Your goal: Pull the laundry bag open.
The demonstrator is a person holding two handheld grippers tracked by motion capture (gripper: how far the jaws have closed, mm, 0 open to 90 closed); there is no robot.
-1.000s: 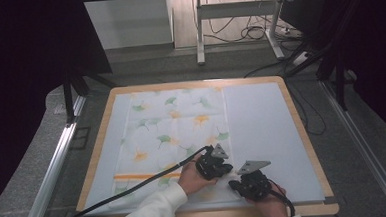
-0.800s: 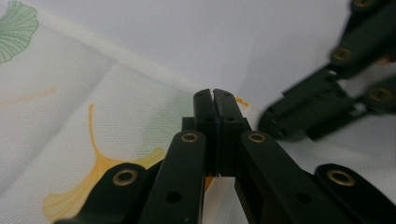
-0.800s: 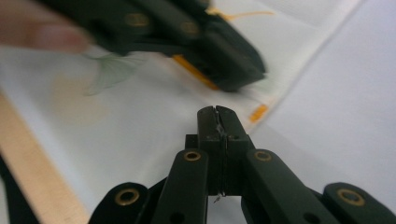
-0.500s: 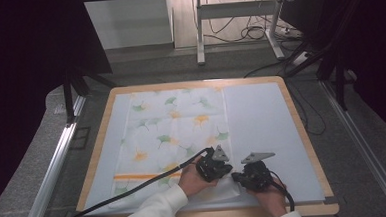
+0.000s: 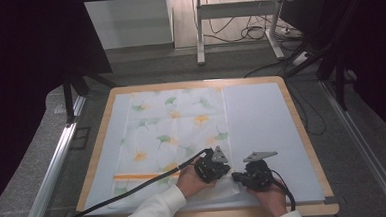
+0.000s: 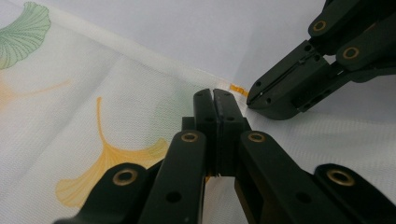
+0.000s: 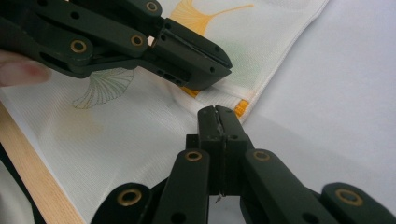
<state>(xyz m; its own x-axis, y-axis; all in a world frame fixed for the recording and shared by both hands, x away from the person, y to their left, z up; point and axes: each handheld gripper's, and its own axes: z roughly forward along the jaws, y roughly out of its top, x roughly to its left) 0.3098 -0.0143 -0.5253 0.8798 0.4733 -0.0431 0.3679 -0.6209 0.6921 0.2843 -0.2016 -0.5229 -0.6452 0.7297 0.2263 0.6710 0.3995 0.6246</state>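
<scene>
High view first: we find a wooden-edged table (image 5: 302, 133) covered with a pale blue sheet (image 5: 262, 125), and on that sheet a white cloth (image 5: 177, 124) printed with green and yellow ginkgo leaves and crossed by an orange stripe (image 5: 139, 176) near its front end. The cloth lies flat over the left and middle of the sheet, its right edge running roughly down the centre of the table.

We note both hands at the front edge, close together at the cloth's near right corner. The left gripper (image 5: 223, 168) sits on the cloth just inside that corner, and the right gripper (image 5: 237, 177) sits just beside it, toward the bare sheet. A black cable (image 5: 135, 189) trails from the left gripper across the cloth to the front left.

Left gripper view: we record its own jaws pressed flat together at the cloth's hemmed edge (image 6: 154, 58); whether any fabric is caught between them we cannot tell. The right gripper (image 6: 254, 95) comes in from the upper right, its tip near the orange mark on the hem, jaws likewise closed.

Right gripper view: we see its own jaws shut, their tip just short of the corner where the orange stripe (image 7: 241, 107) meets the hem. The left gripper (image 7: 224, 72) lies across the cloth just above, touching or nearly touching it.
</scene>
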